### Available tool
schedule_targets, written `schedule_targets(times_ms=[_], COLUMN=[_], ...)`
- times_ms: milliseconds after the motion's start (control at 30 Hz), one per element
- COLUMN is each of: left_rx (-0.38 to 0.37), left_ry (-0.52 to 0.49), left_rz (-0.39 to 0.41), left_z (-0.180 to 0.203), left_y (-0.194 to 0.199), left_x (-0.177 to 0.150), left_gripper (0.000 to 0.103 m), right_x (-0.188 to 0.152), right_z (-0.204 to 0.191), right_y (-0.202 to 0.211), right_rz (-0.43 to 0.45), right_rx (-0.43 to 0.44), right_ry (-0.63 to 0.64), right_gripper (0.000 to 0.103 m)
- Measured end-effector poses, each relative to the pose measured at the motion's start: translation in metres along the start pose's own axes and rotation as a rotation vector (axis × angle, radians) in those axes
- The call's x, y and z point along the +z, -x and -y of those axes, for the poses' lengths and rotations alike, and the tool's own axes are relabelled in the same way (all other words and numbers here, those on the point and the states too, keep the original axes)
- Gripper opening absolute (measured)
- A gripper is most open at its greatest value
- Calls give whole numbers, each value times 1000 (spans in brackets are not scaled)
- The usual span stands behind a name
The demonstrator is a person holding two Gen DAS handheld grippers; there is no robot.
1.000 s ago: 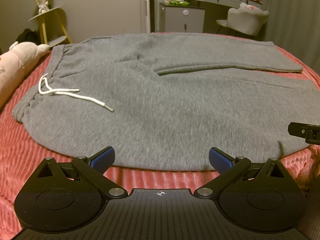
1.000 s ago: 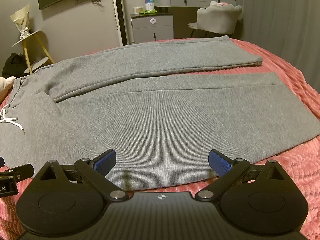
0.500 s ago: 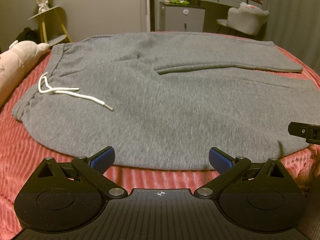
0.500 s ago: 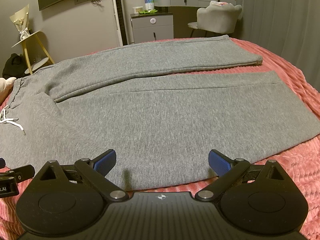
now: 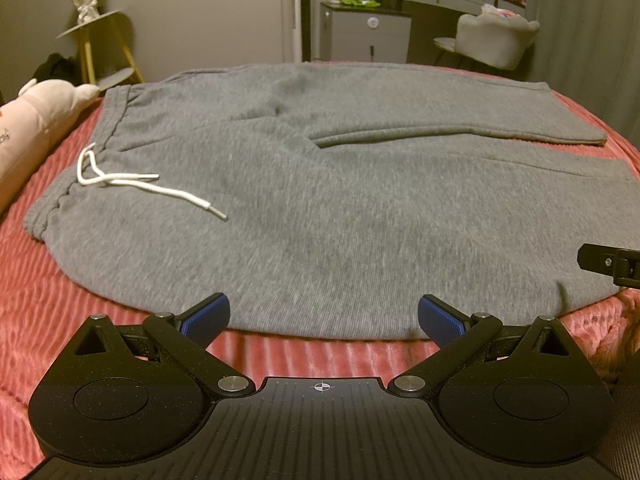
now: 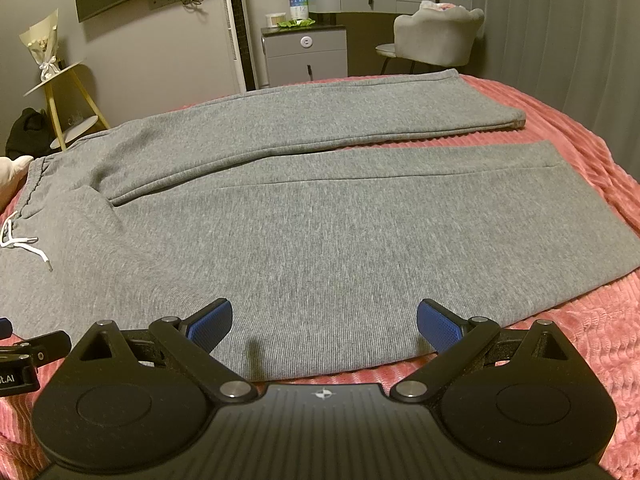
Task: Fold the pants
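Note:
Grey sweatpants point(image 5: 340, 200) lie flat and spread on a pink ribbed bedspread point(image 5: 48, 304), waistband to the left with a white drawstring point(image 5: 132, 184), both legs running to the right. They also show in the right wrist view point(image 6: 320, 232), legs slightly apart. My left gripper point(image 5: 324, 316) is open and empty, just at the pants' near edge by the hip. My right gripper point(image 6: 324, 322) is open and empty, over the near edge of the near leg. Each gripper's side shows at the other view's edge.
A pink plush toy point(image 5: 36, 120) lies at the bed's left edge. Beyond the bed stand a yellow-legged stand with a bouquet point(image 6: 60, 80), a grey cabinet point(image 6: 306, 56), a padded chair point(image 6: 436, 36) and a curtain on the right.
Both grippers have shifted only slightly toward the pants. The jaws stay open and the pants have not moved.

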State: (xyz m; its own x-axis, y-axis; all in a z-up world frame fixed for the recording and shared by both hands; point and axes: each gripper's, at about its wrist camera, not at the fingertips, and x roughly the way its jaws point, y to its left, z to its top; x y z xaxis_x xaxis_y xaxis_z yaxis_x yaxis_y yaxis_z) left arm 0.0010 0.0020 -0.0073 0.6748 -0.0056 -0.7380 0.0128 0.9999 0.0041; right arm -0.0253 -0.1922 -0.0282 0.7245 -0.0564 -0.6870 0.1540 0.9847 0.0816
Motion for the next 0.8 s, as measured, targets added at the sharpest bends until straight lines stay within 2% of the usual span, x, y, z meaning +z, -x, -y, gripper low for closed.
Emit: schedule_targets(times_ms=[800], left_rx=[-3], left_ry=[17], left_rz=[-18], left_z=[-3], left_y=[1], left_x=[1], left_gripper=[103], right_x=[0], right_z=[-2], right_y=[0], right_rz=[0], right_rx=[5], right_ry=[-4], right_gripper=[99])
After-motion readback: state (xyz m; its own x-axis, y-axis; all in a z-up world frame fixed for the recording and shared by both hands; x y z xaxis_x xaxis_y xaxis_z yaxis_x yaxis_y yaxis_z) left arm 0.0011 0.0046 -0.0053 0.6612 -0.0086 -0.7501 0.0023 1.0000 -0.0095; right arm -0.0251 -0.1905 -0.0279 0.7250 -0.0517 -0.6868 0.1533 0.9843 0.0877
